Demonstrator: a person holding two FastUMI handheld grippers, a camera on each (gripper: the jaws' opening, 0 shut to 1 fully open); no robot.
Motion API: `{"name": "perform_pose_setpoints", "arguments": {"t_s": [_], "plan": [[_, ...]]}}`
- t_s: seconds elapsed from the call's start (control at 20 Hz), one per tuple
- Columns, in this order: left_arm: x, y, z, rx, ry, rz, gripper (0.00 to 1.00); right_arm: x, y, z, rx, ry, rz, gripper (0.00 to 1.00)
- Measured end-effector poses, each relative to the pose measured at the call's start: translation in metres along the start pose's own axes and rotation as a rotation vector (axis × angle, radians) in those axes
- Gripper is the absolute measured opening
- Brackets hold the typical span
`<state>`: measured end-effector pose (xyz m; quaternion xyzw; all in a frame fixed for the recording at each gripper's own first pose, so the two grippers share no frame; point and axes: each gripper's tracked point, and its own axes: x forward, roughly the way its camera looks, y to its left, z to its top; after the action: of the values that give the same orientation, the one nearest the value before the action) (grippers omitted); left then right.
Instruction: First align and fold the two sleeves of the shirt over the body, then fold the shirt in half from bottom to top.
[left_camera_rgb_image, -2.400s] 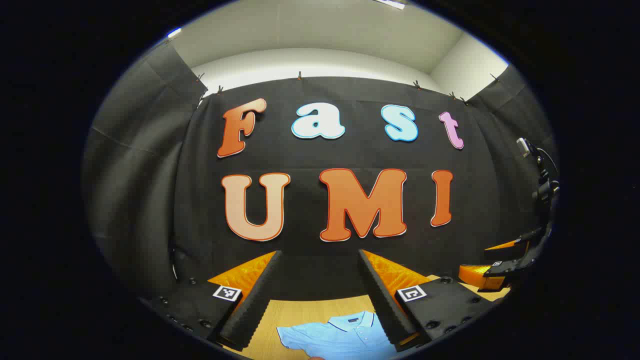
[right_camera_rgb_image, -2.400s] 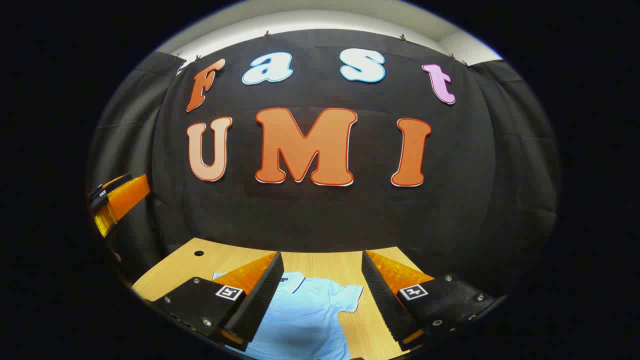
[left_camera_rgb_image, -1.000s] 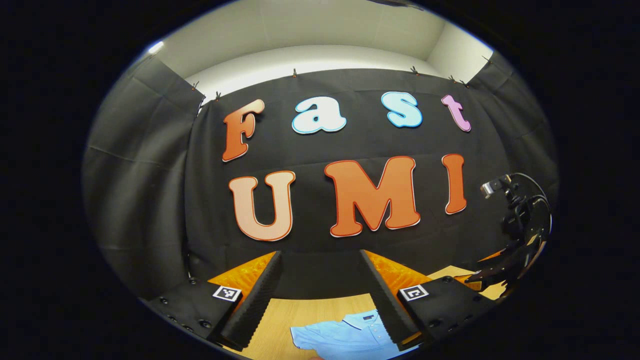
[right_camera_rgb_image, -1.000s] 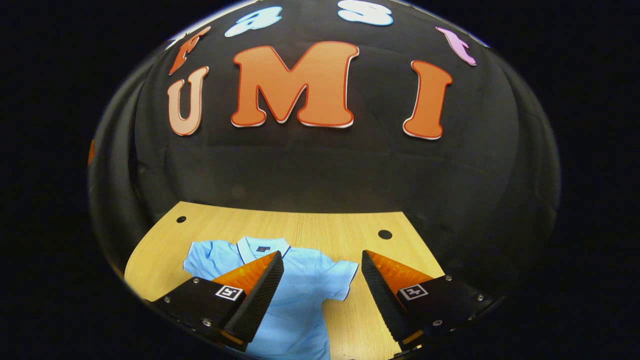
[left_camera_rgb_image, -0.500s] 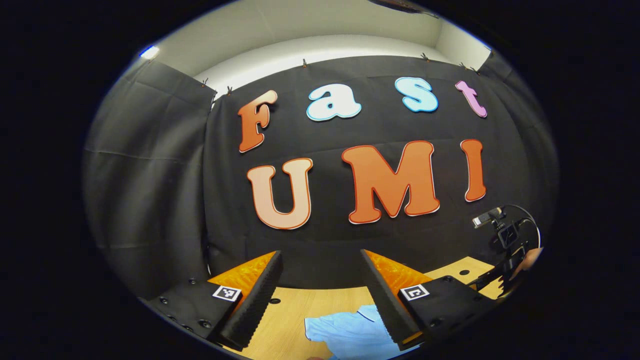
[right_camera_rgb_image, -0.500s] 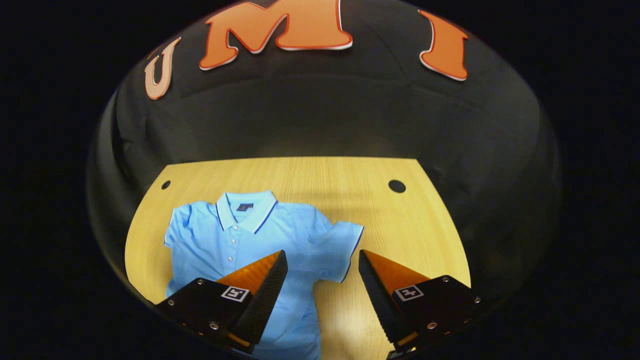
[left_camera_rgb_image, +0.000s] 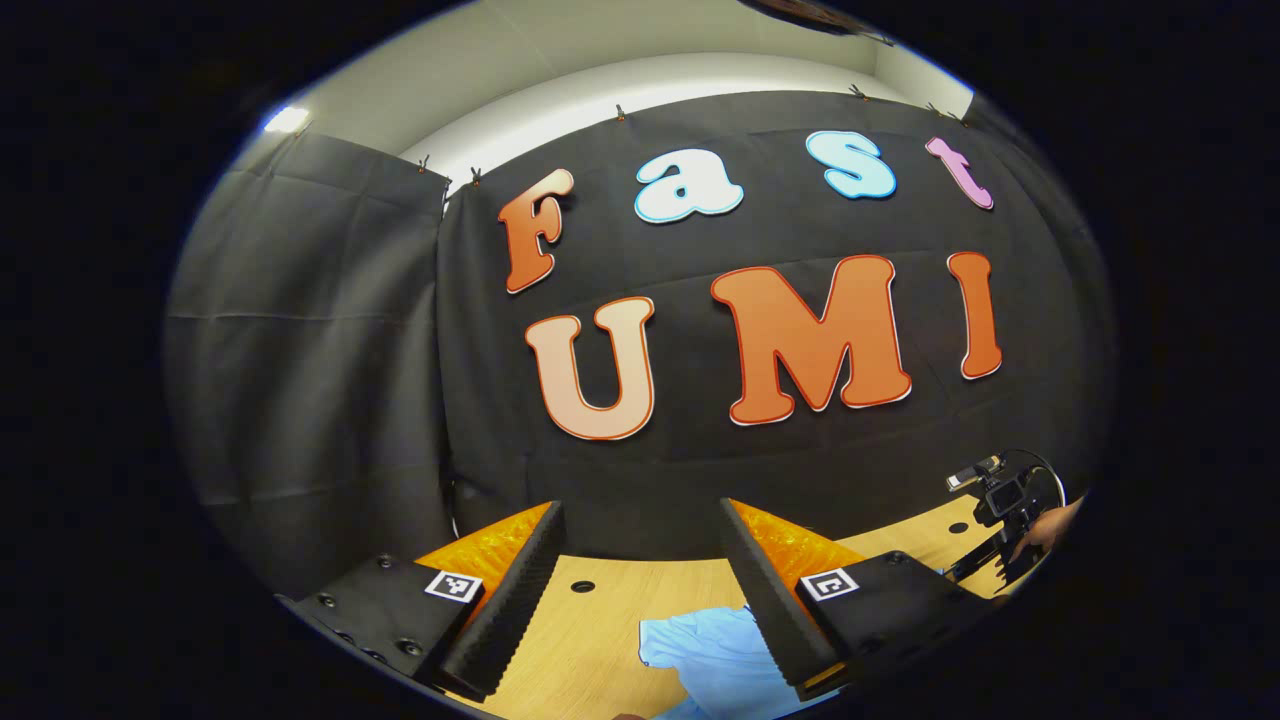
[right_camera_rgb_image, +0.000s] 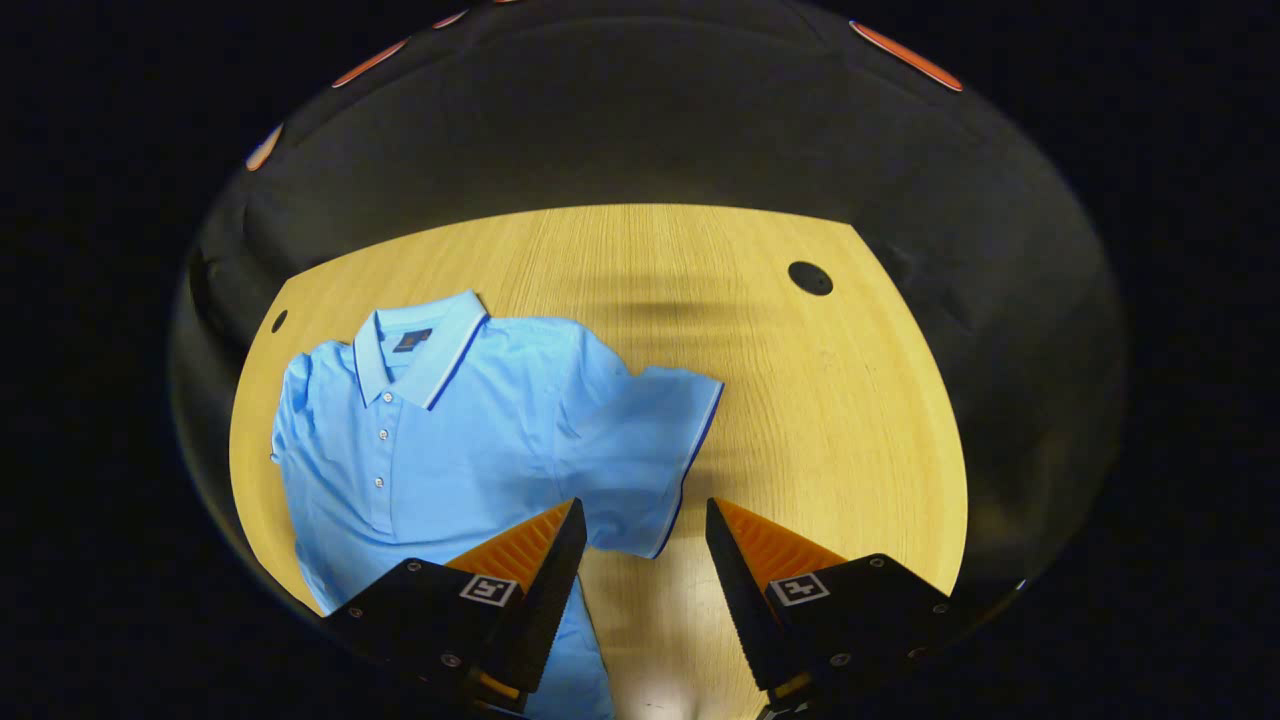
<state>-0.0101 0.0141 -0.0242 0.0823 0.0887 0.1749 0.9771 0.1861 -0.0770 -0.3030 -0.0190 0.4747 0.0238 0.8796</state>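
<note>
From my seat I see the light blue shirt (right_camera_rgb_image: 470, 420) lying flat and face up on the wooden table (right_camera_rgb_image: 830, 400), collar toward the far edge, buttons showing down the front. Its one sleeve (right_camera_rgb_image: 650, 450) sticks out sideways from the body, dark trim along the cuff. My right gripper (right_camera_rgb_image: 640, 525) hangs over the table with its jaws wide apart and nothing between them; the sleeve's lower corner sits just ahead of the gap (whether a finger touches the cloth, I cannot tell). My left gripper (left_camera_rgb_image: 645, 525) is likewise spread wide and holds nothing, pointed more at the booth wall (left_camera_rgb_image: 330, 380), with a patch of the shirt (left_camera_rgb_image: 710, 655) low between its fingers. In the left gripper view, the right gripper (left_camera_rgb_image: 1000, 545) and the hand (left_camera_rgb_image: 1045, 530) holding it show far off at the table's edge.
</note>
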Motion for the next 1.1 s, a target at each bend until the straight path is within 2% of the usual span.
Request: {"name": "perform_pose_setpoints", "arguments": {"t_s": [0.15,0.2,0.35,0.45,0.55,0.75,0.85,0.9,1.0,1.1], "plan": [[-0.003,0.003,-0.002,0.013,0.020,0.024,1.00,0.023,-0.005,-0.004,0.010,0.053,-0.017,0.70],[-0.003,0.002,-0.004,0.018,0.024,0.030,1.00,0.028,-0.006,-0.006,0.028,0.078,-0.015,0.72],[-0.005,0.004,-0.002,0.040,0.030,0.049,1.00,0.040,-0.011,-0.011,0.051,0.118,-0.019,0.66],[-0.005,0.003,-0.003,0.046,0.042,0.055,1.00,0.048,-0.011,-0.014,0.055,0.144,-0.026,0.65],[-0.005,0.001,-0.004,0.053,0.049,0.056,1.00,0.053,-0.008,-0.018,0.082,0.175,-0.007,0.60],[-0.005,-0.005,-0.004,0.070,0.057,0.052,1.00,0.060,-0.006,-0.009,0.089,0.169,-0.018,0.56],[-0.005,-0.012,-0.003,0.069,0.059,0.045,1.00,0.060,-0.004,-0.007,0.089,0.160,-0.018,0.43],[-0.005,-0.014,-0.004,0.070,0.058,0.043,1.00,0.061,-0.004,-0.006,0.096,0.154,-0.020,0.31],[-0.005,-0.018,-0.001,0.072,0.053,0.037,1.00,0.060,-0.003,-0.004,0.104,0.146,-0.012,0.13],[-0.005,-0.019,-0.001,0.071,0.051,0.034,1.00,0.058,0.000,-0.002,0.123,0.132,0.015,0.05]]}}
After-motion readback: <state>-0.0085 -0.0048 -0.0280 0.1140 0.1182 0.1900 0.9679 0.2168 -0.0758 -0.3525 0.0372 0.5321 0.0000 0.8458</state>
